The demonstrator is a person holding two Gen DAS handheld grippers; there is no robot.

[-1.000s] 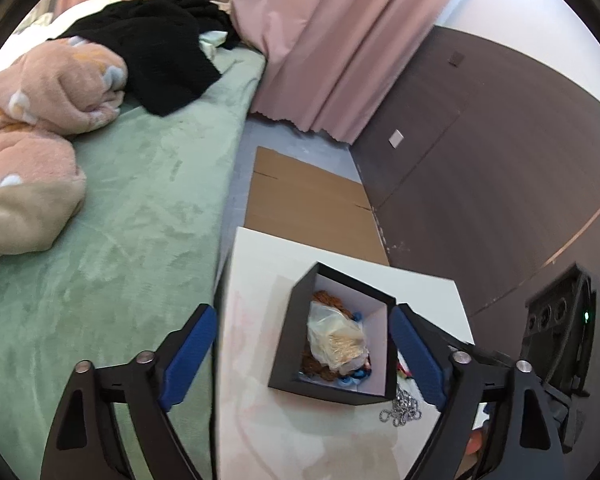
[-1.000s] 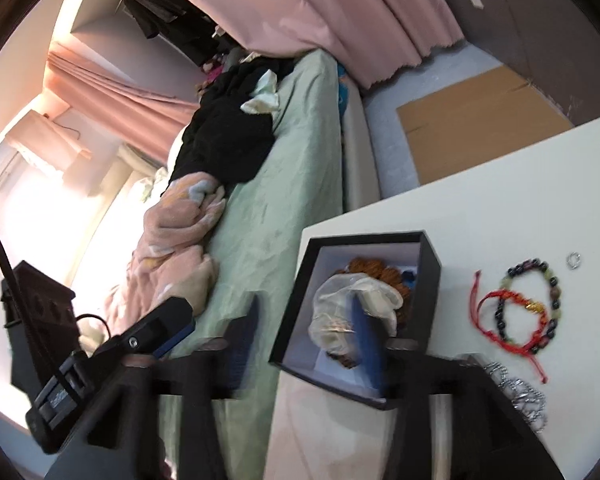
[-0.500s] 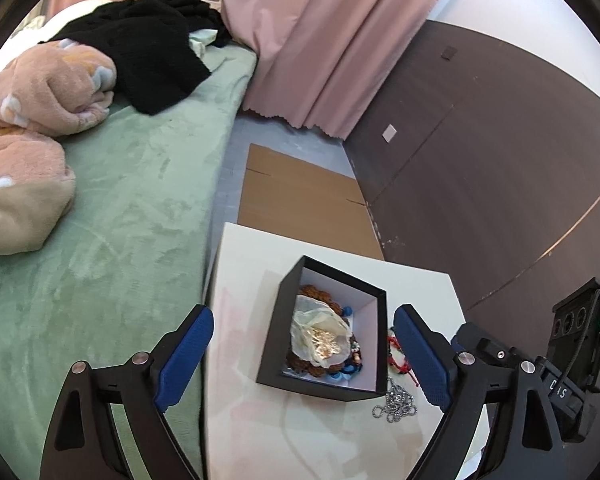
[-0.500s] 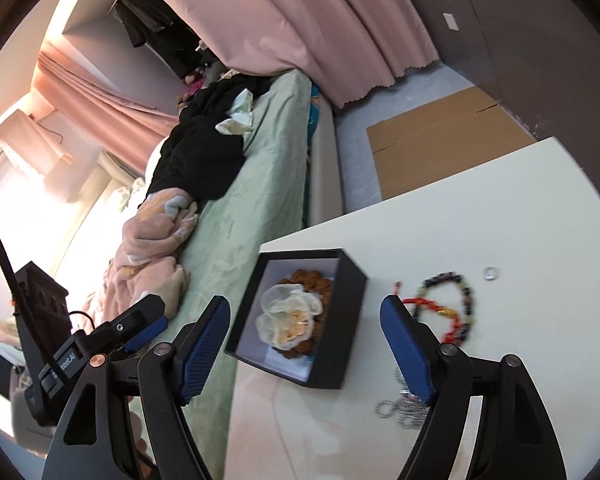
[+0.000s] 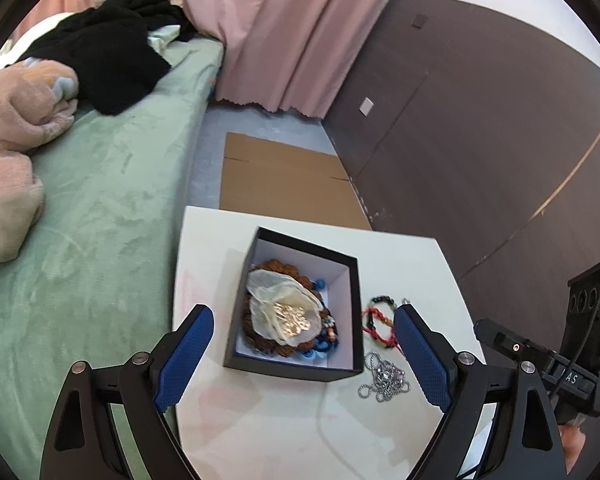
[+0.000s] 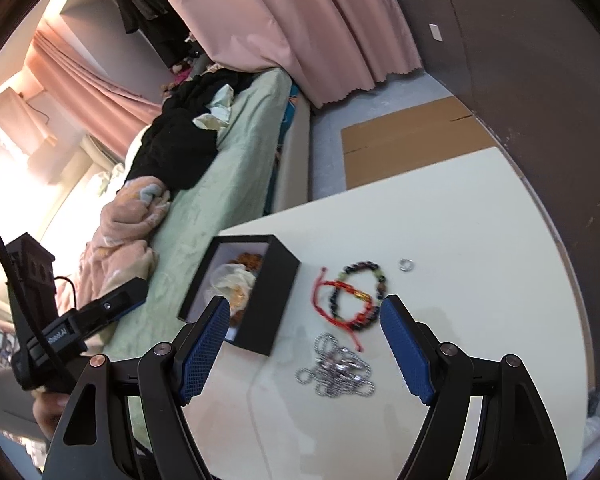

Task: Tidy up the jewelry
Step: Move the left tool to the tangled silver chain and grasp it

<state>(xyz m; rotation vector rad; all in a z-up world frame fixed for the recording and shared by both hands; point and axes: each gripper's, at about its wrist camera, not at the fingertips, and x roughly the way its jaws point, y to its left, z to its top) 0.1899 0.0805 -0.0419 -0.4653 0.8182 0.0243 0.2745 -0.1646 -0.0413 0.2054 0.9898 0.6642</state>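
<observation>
A black jewelry box (image 5: 352,280) (image 6: 268,304) stands open on the white table (image 5: 268,420) (image 6: 480,240). It holds a sheer pouch with gold pieces (image 5: 284,312) (image 6: 232,280) over brown beads. To its right lie a red cord bracelet (image 6: 328,304), a dark bead bracelet (image 6: 364,292) (image 5: 380,320), a silver chain (image 6: 336,368) (image 5: 384,378) and a small ring (image 6: 406,265). My left gripper (image 5: 300,356) is open and empty above the box. My right gripper (image 6: 304,344) is open and empty above the bracelets and chain.
A green bed (image 5: 100,208) with pink blanket (image 5: 16,120) and black clothes (image 5: 104,52) runs along the table's left. Flat cardboard (image 5: 284,180) lies on the floor beyond. Pink curtains (image 5: 284,28) and a dark wall (image 5: 480,140) stand behind.
Both grippers have drawn back and up from the box. The right gripper, which was at the pouch in the box, has shifted right over the bracelets and chain.
</observation>
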